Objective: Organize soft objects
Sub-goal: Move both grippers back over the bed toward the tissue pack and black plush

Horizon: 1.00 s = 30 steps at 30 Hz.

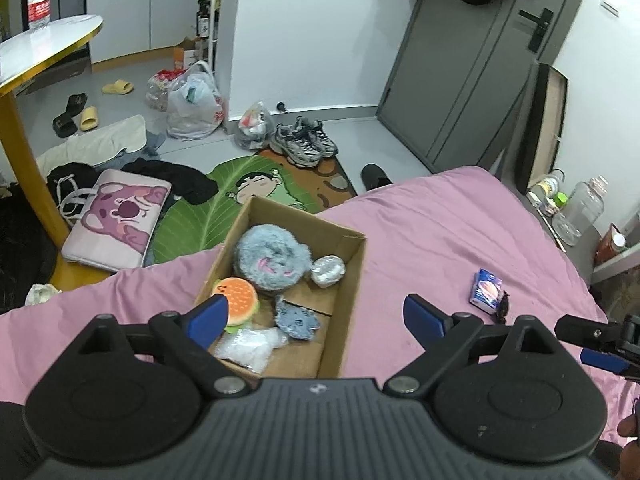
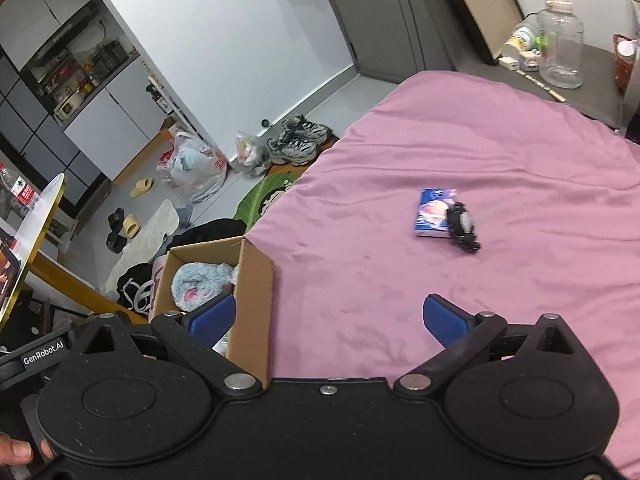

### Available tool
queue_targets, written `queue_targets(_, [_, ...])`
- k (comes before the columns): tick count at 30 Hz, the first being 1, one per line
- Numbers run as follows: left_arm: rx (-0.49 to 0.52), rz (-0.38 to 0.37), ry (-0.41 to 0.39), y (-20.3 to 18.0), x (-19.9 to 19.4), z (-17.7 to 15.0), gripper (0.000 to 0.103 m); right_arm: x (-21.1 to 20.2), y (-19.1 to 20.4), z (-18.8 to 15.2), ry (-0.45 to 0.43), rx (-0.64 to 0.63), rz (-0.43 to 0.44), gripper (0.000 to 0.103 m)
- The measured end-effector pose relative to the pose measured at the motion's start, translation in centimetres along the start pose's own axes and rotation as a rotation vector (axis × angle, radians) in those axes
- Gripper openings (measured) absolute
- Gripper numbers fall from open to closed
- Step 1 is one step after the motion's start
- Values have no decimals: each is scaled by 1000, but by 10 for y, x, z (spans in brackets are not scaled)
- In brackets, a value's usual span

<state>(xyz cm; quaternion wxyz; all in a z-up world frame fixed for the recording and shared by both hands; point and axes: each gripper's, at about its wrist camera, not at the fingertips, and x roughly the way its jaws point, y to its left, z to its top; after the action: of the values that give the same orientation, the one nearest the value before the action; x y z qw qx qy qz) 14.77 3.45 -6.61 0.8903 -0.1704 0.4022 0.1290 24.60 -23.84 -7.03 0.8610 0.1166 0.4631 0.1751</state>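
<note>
A cardboard box [image 1: 349, 276] stands on the pink bed near its foot edge. Inside lie a fluffy blue-grey plush [image 1: 272, 258], a burger plush [image 1: 238, 304], a small blue-grey plush [image 1: 298, 320], a silvery wad [image 1: 328, 270] and a clear plastic bag [image 1: 250, 348]. My left gripper [image 1: 316, 316] hangs open above the box's near end, nothing between its blue pads. My right gripper [image 2: 330, 320] is open over the bedsheet, just right of the box [image 2: 256, 304]; the fluffy plush [image 2: 200, 284] shows inside. A blue packet [image 2: 432, 212] and a black wristwatch [image 2: 464, 226] lie further out on the bed.
The pink bedsheet [image 1: 440, 232] spreads right of the box. The right gripper's finger [image 1: 600, 340] shows at the left wrist view's right edge. On the floor lie a leaf rug [image 1: 224, 204], sneakers [image 1: 304, 140], bags, slippers and clothes. A round table [image 1: 44, 48] stands left; bottles [image 2: 560, 48] crowd a stand beside the bed.
</note>
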Motion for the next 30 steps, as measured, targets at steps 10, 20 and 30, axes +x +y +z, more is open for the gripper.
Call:
queue_targets(10, [33, -40, 2, -37, -6, -7, 94, -23, -28, 3, -24, 0, -15, 103])
queue_targets(20, [78, -88, 19, -70, -4, -8, 97, -36, -51, 4, -34, -7, -23, 103])
queue_targets(30, [129, -105, 10, -98, 2, -3, 102, -36, -69, 8, -52, 10, -27, 103])
